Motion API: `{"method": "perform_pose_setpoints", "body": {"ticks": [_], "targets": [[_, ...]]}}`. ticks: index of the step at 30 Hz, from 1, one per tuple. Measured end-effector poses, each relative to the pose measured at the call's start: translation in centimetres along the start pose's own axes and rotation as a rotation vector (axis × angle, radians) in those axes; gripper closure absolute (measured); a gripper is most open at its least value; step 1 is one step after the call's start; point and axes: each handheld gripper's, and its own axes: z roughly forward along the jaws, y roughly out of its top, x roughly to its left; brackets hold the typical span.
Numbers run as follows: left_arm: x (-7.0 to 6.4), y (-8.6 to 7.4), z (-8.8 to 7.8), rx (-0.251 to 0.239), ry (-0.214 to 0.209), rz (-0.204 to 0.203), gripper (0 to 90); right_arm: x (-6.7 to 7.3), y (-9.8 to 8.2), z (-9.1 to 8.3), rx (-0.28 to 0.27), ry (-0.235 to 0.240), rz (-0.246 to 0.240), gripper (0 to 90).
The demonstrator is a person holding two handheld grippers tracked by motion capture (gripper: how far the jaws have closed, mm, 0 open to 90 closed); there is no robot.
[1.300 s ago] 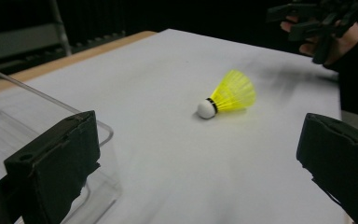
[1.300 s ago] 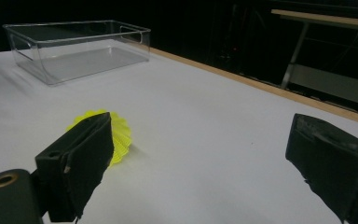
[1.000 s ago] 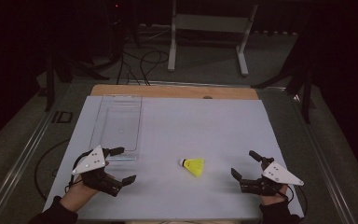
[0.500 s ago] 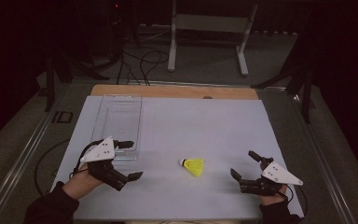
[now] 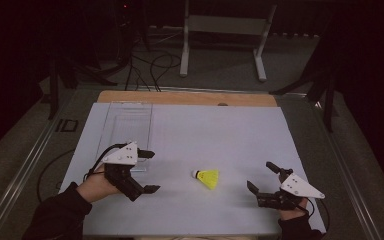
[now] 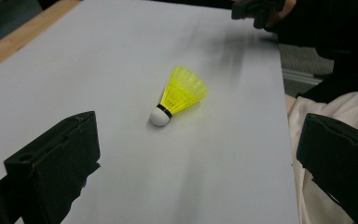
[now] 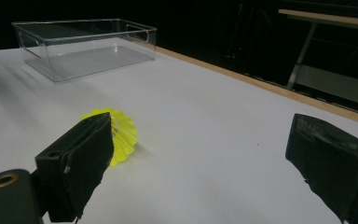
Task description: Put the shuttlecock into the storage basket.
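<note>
A: Nearest first. Left claw, jaws spread wide, nothing between them. It sits left of the shuttlecock and points at it; the left gripper view has the shuttlecock framed between the two jaws, so I read this as lining up for a grab.

B: Right claw?

A: Also wide, also empty, parked right of the shuttlecock and near the front edge of the surface. Looks idle, likely leaving the pick to the left hand. Its own view catches the yellow skirt partly behind one jaw.

B: Shuttlecock itself?

A: Lying on its side, between the two claws, apart from both. White cork end toward the left claw, skirt flaring away. That puts the cork as the easy end to pinch, I'd judge.

B: Beyond that?

A: Clear bin, behind and left of the shuttlecock, open top, nothing inside that I can see. Probably the drop point.

B: Counts?

A: Two claws, one shuttlecock, one bin, one surface.
</note>
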Motion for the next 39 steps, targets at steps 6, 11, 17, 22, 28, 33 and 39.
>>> {"method": "perform_pose_setpoints", "body": {"ticks": [6, 11, 17, 22, 28, 33, 39], "targets": [[0.4, 0.6, 0.7, 0.055, -0.034, 0.023, 0.0, 0.0, 0.0, 0.0, 0.0, 0.002, 0.001, 7.4], [0.8, 1.1, 1.5, 0.119, -0.059, 0.05, 0.0, 0.0, 0.0, 0.0, 0.001, 0.004, -0.001, 7.4], [1.2, 1.9, 2.3, 0.192, -0.085, 0.092, 0.0, 0.1, 0.0, 0.0, 0.001, 0.005, -0.005, 7.4], [1.5, 2.2, 2.9, 0.23, -0.104, 0.111, 0.0, 0.1, 0.0, 0.1, 0.002, 0.008, -0.004, 7.4], [1.8, 2.6, 4.2, 0.296, -0.137, 0.132, 0.0, 0.1, 0.1, 0.0, 0.002, 0.007, -0.005, 7.4], [1.9, 2.9, 5.1, 0.34, -0.167, 0.155, 0.0, 0.2, 0.1, 0.1, 0.003, 0.008, -0.004, 7.4], [1.9, 3.0, 6.5, 0.383, -0.206, 0.173, 0.0, 0.2, 0.1, 0.0, 0.003, 0.01, -0.01, 7.5]]}}
